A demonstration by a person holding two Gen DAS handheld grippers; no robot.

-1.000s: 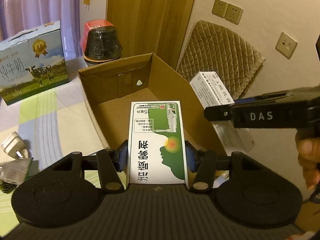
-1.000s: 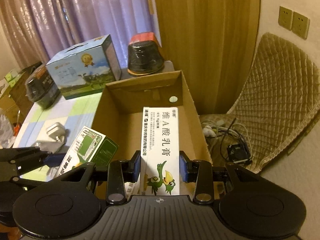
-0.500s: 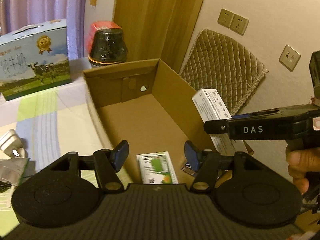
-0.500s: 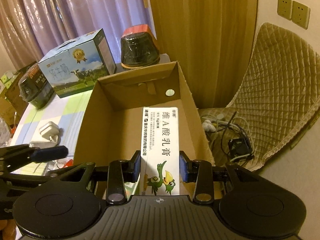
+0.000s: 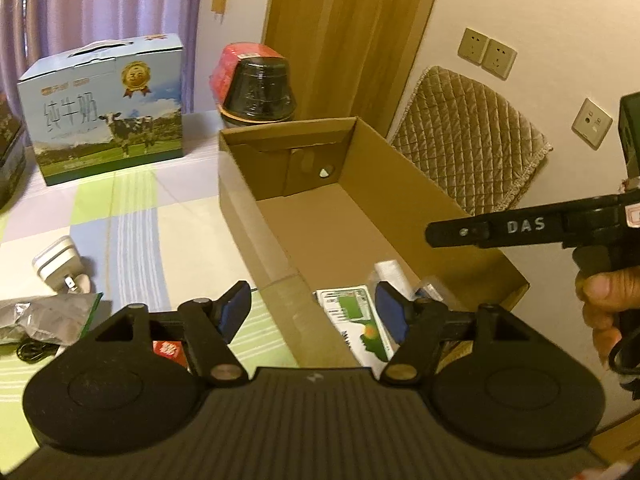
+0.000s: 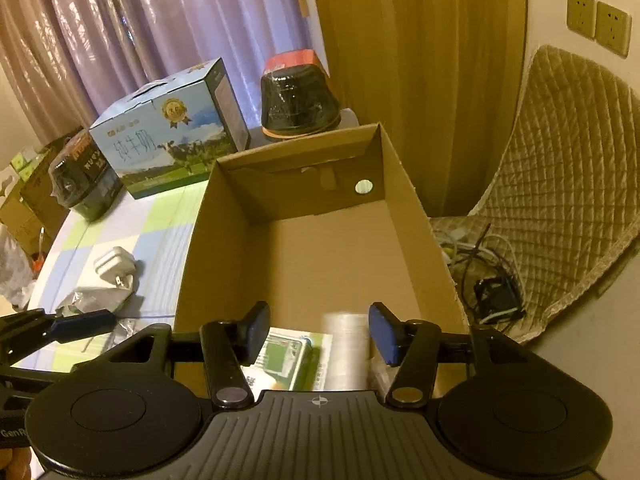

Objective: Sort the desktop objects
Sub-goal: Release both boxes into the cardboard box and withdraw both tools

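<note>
Checked tablecloth, cardboard box, purple curtains

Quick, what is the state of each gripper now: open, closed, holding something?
Left gripper: open, holding nothing, above the near end of the cardboard box.
Right gripper: open, holding nothing, above the same box.

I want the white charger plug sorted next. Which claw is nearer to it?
Left. The left claw hangs open at the cardboard box's table-side wall, beside the charger plug. The right claw is open over the box interior, farther away.
</note>
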